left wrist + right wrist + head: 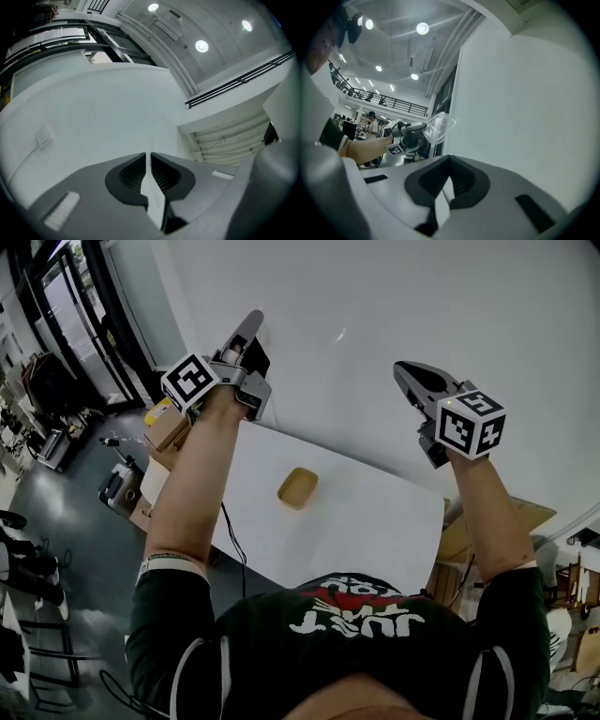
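Both grippers are raised in front of a white wall (375, 306). In the right gripper view, my left gripper (423, 129) is shut on the edge of a clear, thin plastic piece (439, 126) that sticks out beyond its tips. In the left gripper view, the jaws (149, 157) are pressed together, with only a thin pale edge between them. In the head view the left gripper (251, 326) points up and away, and the plastic hardly shows. My right gripper (403, 368) (449, 161) is shut and holds nothing, about a forearm's length to the right of the left one.
Below my arms stands a white table (375, 521) with a small tan dish (297, 487) near its middle. Cardboard boxes (167, 427) sit past its left end. A dark floor with chairs and gear lies at the far left (47, 427). A person (372, 123) stands far off.
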### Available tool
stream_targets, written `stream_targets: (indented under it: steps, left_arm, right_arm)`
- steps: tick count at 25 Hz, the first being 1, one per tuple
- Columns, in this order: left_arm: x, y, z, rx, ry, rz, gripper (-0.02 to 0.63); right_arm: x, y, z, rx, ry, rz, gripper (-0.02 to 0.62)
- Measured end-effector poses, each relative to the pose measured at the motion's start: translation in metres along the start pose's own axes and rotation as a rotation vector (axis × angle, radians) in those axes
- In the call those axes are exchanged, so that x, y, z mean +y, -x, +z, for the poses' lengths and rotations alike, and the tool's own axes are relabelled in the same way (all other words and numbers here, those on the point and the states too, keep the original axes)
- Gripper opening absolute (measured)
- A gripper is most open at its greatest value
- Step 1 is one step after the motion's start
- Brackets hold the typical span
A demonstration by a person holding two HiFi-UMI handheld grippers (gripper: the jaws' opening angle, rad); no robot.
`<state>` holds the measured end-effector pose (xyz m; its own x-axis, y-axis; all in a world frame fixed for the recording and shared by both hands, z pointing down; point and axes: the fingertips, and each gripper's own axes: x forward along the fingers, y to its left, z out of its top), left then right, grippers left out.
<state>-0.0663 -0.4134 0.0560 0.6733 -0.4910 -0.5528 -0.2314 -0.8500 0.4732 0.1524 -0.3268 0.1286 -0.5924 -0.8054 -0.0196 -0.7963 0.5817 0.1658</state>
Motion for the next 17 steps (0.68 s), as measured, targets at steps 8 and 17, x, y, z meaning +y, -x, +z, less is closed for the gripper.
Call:
stream_targets:
  steps: [8, 17]
  left_arm:
    - [-0.0001, 0.0002, -0.0006, 0.003, 0.000, -0.003, 0.038]
    - [0.0010, 0.0002, -0.0016, 0.005, -0.006, 0.005, 0.038]
  right_arm:
    - [0.0018, -0.0016, -0.0024, 0.009, 0.000, 0.001, 0.005]
    - [0.0027, -0.0033, -0.0047, 0.012, 0.003, 0.005, 0.006]
